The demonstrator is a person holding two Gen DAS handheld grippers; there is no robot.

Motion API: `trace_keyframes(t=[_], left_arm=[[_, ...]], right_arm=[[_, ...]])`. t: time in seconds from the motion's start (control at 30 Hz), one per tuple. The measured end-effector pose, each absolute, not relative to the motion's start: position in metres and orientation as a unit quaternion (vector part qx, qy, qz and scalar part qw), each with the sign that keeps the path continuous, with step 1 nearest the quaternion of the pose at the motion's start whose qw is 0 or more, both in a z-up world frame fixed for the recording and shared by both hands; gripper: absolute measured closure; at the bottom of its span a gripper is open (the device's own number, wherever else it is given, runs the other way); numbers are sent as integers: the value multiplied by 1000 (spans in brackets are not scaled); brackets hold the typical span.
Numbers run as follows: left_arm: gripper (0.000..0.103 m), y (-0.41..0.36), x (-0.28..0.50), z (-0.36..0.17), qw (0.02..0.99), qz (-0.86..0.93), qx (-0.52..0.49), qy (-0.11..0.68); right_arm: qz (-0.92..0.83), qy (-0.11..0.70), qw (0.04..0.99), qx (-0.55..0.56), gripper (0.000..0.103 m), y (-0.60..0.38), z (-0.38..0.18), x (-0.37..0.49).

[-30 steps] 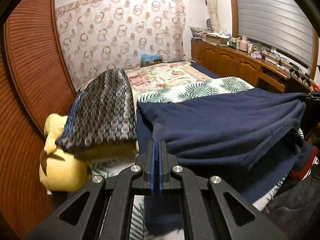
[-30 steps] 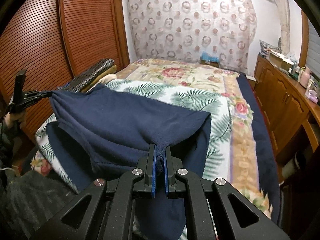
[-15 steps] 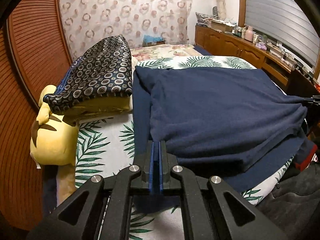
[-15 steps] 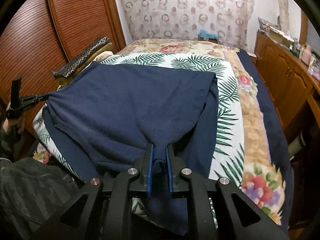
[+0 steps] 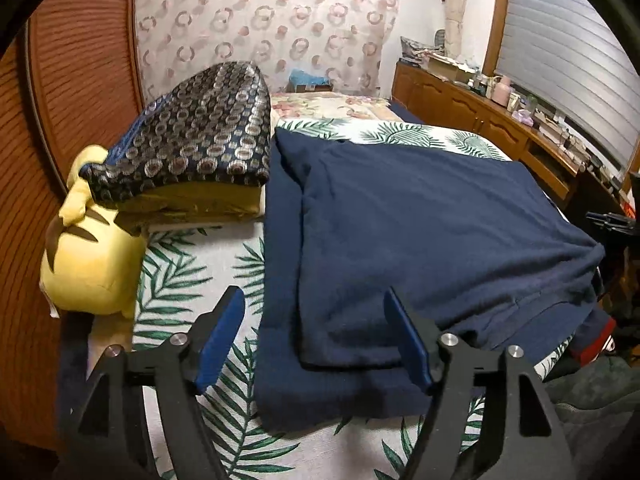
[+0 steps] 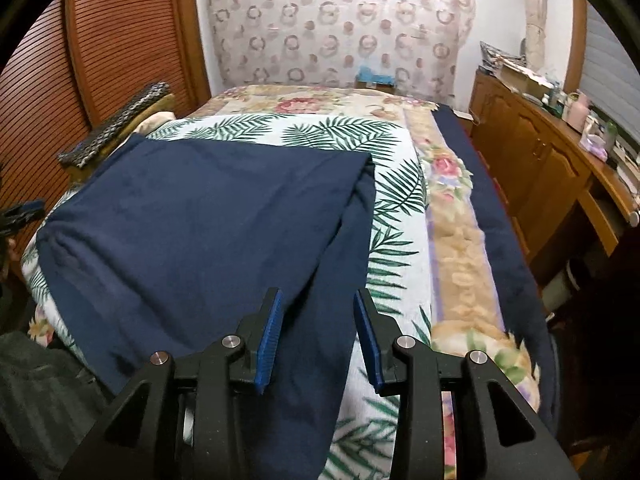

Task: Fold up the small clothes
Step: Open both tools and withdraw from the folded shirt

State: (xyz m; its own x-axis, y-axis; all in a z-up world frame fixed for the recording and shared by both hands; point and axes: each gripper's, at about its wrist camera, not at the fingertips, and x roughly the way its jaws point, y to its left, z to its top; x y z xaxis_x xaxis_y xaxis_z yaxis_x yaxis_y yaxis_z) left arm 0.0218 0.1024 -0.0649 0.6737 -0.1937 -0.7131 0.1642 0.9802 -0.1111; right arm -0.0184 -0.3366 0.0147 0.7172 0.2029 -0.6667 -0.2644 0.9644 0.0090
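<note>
I hold both tools with jaws spread wide and empty: left gripper (image 5: 316, 336), right gripper (image 6: 318, 336). The navy garment (image 5: 420, 240) lies folded over on the bed (image 5: 192, 272), its near edge at the mattress edge. Risk, in my judgement: the hanging lower layer drags the fold off, or a re-grasp pinches only one layer.

Navy garment (image 6: 208, 216) flat on leaf-print bedspread (image 6: 396, 216)

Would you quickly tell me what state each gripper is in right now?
Left gripper: open, holding nothing, fingers spread above the folded navy blue fleece garment.
Right gripper: open, holding nothing, over the same garment's edge.
</note>
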Motion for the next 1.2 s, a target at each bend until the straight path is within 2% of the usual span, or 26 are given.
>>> trace_keyframes(t=[0.23,0.37,0.47,1.03,1.2], left_arm=[[29,108,22,-78,913,-74,-28,400],[29,111,21,-85,912,-68,-31,404],[29,113,20,-88,910,-67,-33,407],[28,128,15,-100,906,-59,-45,417],[28,129,15,-102,906,-58,-45,417]], right_arm=[[140,330,932,-53,65,-315,20,-9],[161,319,932,-58,55,-292,22,-5],[182,317,929,-61,54,-273,19,-2],[247,379,886,-107,53,-177,-42,41],[248,368,889,-111,49,-172,-48,43]])
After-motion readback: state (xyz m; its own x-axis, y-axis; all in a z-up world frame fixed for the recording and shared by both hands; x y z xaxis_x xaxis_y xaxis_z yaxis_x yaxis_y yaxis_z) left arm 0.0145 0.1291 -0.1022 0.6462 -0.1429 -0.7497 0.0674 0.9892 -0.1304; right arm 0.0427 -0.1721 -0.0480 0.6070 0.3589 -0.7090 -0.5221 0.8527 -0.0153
